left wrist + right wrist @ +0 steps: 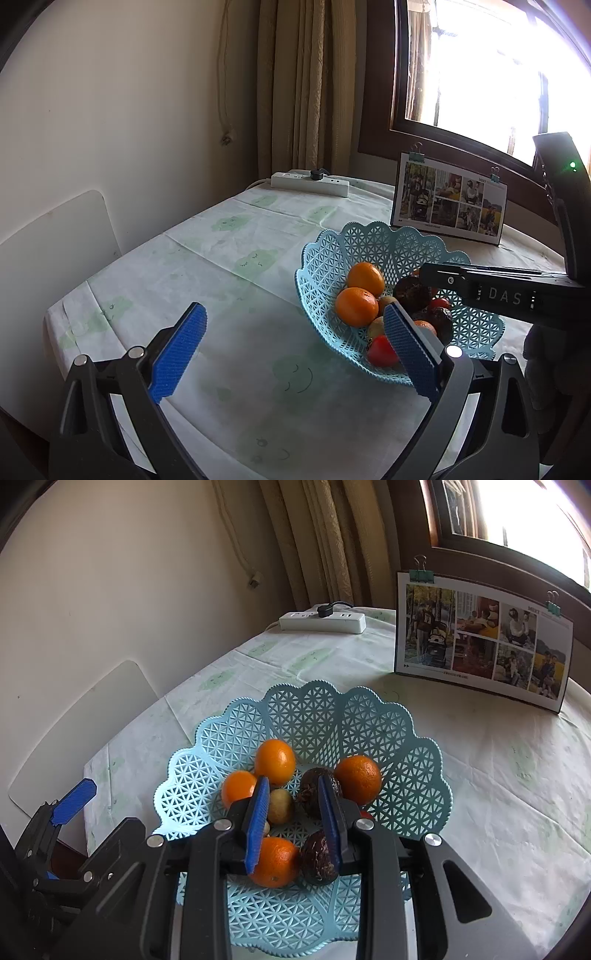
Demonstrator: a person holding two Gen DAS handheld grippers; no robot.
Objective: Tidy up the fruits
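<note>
Fruit sits heaped in a light-blue lattice basket (306, 716) on a table covered by a pale cloth with green cloud prints (498, 775).

Left to right on the table, right wrist view:
- Left gripper (293, 347) at the near left edge, beside the basket, over bare cloth. Its blue-padded fingers are spread wide, nothing between them.
- Basket near the table's middle. Contents: four oranges, namely one at left (239, 788), one behind it (275, 761), one at right (357, 779), one nearest the camera (275, 862). Two dark wrinkled fruits, one mid-basket (312, 786), one near front (318, 858). A small yellowish fruit (280, 806) between the left orange and the dark mid fruit. A red fruit (380, 350), mostly hidden in the right wrist view.
- Right gripper (293, 821) held over the basket, fingers parted a moderate gap, gripping nothing; front orange and front dark fruit show below and between the pads.
- White power strip (323, 622) at the far edge, black plug in it.
- Photo calendar (480, 638) standing at far right, two binder clips on top.
</note>
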